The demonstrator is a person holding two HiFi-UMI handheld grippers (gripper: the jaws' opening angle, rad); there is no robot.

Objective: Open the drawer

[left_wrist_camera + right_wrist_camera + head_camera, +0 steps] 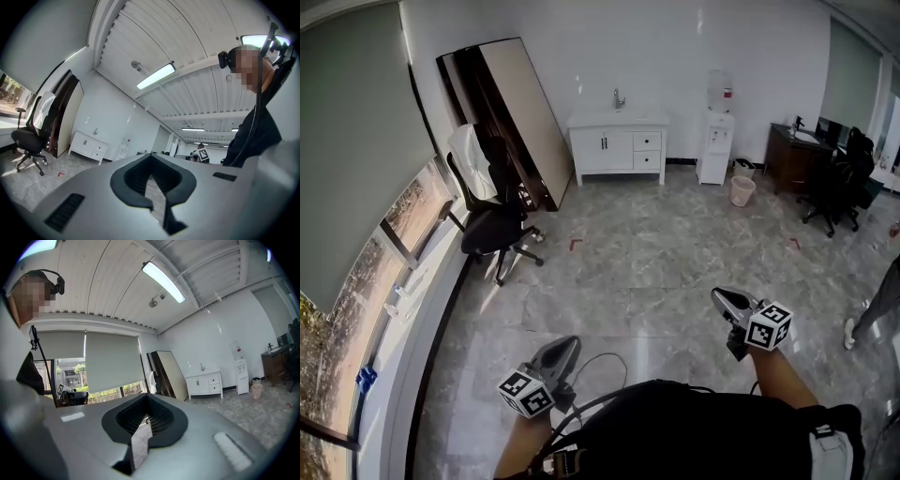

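Note:
A white cabinet [617, 150] with a sink on top stands against the far wall; two small drawers [647, 150] sit at its right side, both closed. It also shows small in the left gripper view [87, 146] and the right gripper view [204, 383]. Both grippers are held low near my body, far from the cabinet, pointing level across the marble floor. My left gripper [570, 345] [151, 157] is shut with nothing between its jaws. My right gripper [719, 295] [147, 397] is shut and empty too.
A black office chair [492, 230] stands by the window at left. Tall boards [520, 112] lean on the wall beside the cabinet. A water dispenser [717, 141], a pink bin [742, 190] and a dark desk [792, 155] stand at the right. A person's leg [872, 305] shows at the right edge.

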